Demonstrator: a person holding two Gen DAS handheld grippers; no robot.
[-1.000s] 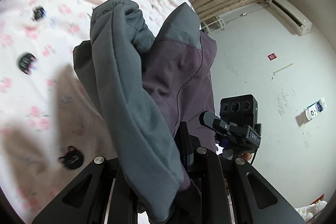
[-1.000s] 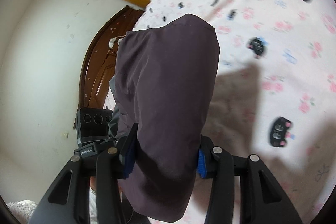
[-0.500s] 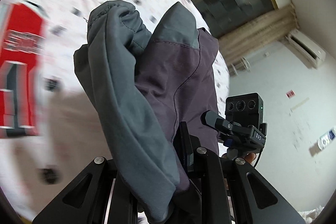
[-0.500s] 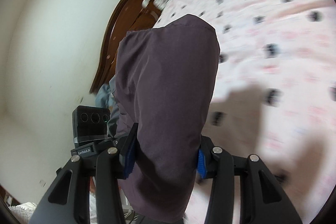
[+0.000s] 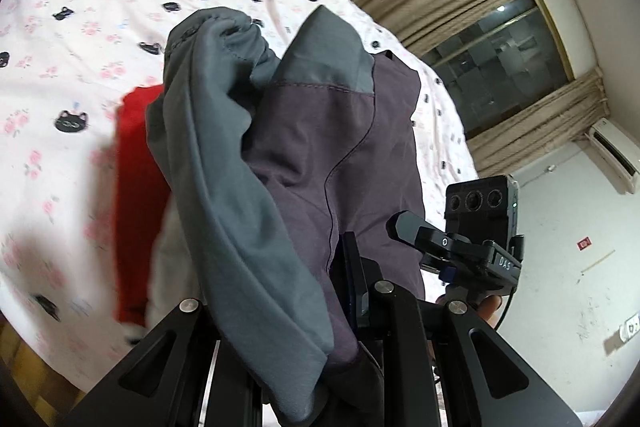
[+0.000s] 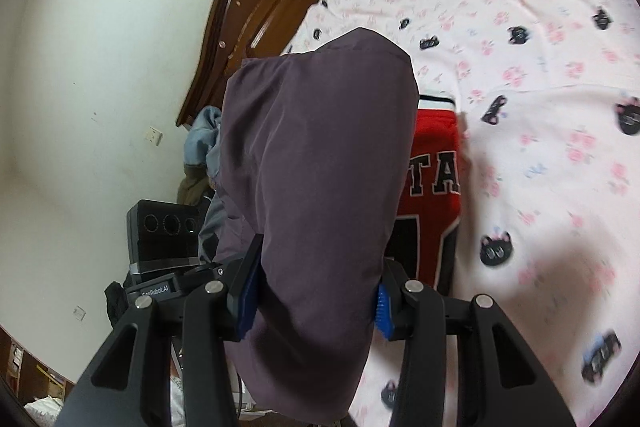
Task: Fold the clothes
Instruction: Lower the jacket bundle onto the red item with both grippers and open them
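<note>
A folded purple and grey garment hangs bunched between both grippers above the bed. My left gripper is shut on its grey-lined end, and the cloth drapes over the left finger and hides it. In the right wrist view the purple garment fills the gap of my right gripper, whose blue pads press on it from both sides. A red jersey with black lettering lies flat on the bed below, also visible as the red jersey in the left wrist view.
The bed sheet is pink with black cat prints. A dark wooden headboard and a pile of denim clothes stand at the left. A window, curtains and an air conditioner are at the right.
Both grippers have swung sideways across the bed with the garment still gripped. The red jersey has come into view under it; the headboard and window have shifted in view.
</note>
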